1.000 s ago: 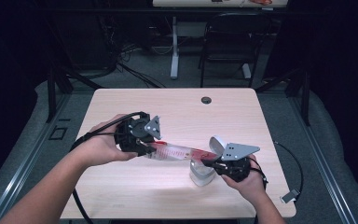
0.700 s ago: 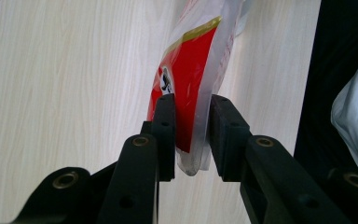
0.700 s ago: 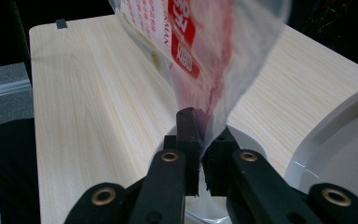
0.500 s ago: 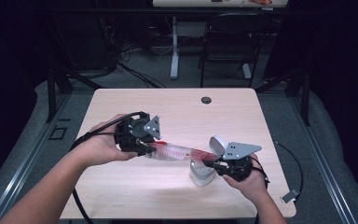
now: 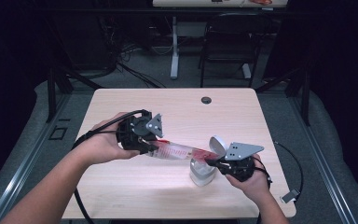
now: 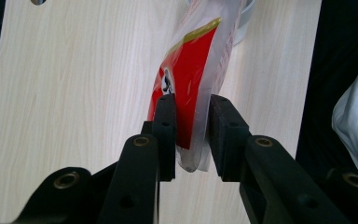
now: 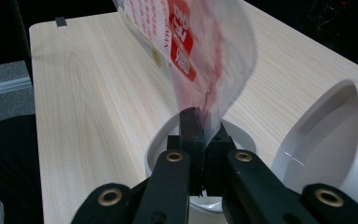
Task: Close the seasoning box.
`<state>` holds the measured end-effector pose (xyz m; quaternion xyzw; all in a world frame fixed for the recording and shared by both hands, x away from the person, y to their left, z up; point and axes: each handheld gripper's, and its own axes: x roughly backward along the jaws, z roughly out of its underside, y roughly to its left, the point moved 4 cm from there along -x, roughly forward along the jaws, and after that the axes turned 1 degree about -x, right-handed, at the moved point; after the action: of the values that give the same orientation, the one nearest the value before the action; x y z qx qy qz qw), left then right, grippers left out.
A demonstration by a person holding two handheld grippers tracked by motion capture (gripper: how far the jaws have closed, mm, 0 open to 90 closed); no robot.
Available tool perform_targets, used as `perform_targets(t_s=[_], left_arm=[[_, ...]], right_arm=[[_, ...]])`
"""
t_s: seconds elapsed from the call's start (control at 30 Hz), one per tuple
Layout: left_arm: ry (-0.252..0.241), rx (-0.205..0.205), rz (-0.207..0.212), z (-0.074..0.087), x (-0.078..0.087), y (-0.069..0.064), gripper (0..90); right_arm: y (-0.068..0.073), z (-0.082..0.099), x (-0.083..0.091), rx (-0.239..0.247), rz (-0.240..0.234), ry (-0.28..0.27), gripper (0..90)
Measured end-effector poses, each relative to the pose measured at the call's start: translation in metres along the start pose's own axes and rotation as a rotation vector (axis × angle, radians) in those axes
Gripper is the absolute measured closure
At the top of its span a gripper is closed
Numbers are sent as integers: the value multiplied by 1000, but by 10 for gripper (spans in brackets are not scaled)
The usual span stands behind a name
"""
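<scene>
A clear plastic packet [image 5: 179, 150] with red printing hung stretched above the table [image 5: 121, 102], slanting between the two grippers. Its contents could not be made out through the film. In the right gripper view, white lettering on a red band of the packet [image 7: 182, 51] was cut off and too blurred to read, as was the fine red print beside it. In the left gripper view the packet [image 6: 191, 79] showed a red panel with a yellow edge; a small mark on it was illegible.

The left gripper [image 5: 156, 145] pinched one end, its jaws pressed against both sides. The right gripper [image 5: 209, 162] was clamped tight on the other end, directly above a white container [image 5: 201, 173] with its hinged lid [image 5: 218, 143] flipped up. The lid [image 7: 335, 135] ran off the right gripper view's edge.
</scene>
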<state>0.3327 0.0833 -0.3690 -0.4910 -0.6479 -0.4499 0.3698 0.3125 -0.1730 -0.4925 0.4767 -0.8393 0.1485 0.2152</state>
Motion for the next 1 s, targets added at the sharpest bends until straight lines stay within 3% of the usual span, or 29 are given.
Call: perform_targets(t_s=[0.4, 1.0], left_arm=[[-8, -23, -17, -7, 6, 2, 749], [-13, -21, -18, -10, 10, 3, 760]], right_arm=[[0, 2, -1, 0, -5, 0, 900], [0, 3, -3, -12, -14, -7, 900]])
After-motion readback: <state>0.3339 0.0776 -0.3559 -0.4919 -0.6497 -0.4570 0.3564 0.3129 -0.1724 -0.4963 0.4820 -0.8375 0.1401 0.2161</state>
